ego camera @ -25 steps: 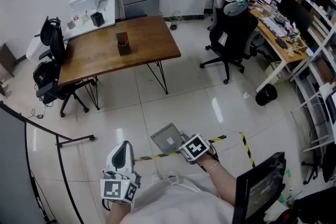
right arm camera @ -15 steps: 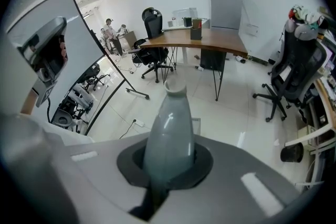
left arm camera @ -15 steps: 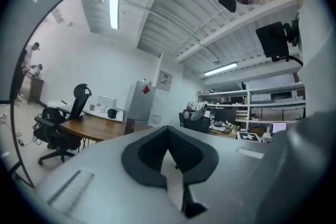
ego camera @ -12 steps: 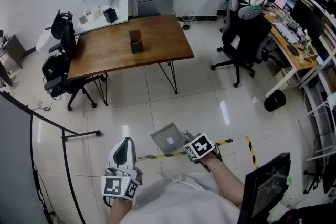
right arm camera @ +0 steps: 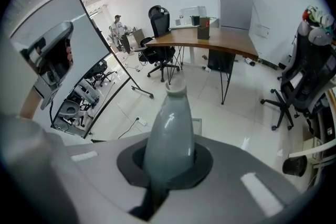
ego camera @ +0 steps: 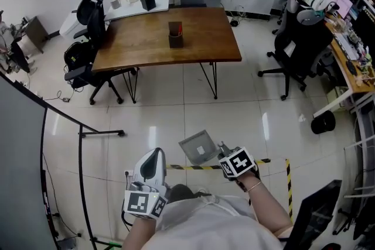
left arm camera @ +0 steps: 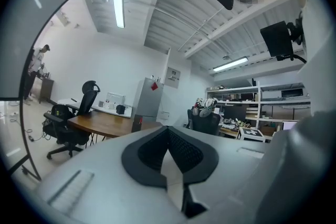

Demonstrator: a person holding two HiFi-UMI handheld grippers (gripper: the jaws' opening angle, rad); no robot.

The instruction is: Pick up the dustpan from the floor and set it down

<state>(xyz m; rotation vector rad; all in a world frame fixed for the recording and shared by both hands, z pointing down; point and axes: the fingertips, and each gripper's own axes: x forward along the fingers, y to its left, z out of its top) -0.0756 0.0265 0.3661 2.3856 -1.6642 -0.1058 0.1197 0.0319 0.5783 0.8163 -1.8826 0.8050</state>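
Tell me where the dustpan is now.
In the head view the dustpan is low at centre, gripped by its handle in the right gripper, just beyond the striped floor tape and well short of the table.

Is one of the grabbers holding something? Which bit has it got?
Yes. The right gripper is shut on the grey plastic dustpan, holding it by its tapered handle. The left gripper is shut and holds nothing.

One dustpan (ego camera: 199,147), one wooden table (ego camera: 205,38), one black bin (ego camera: 323,122).
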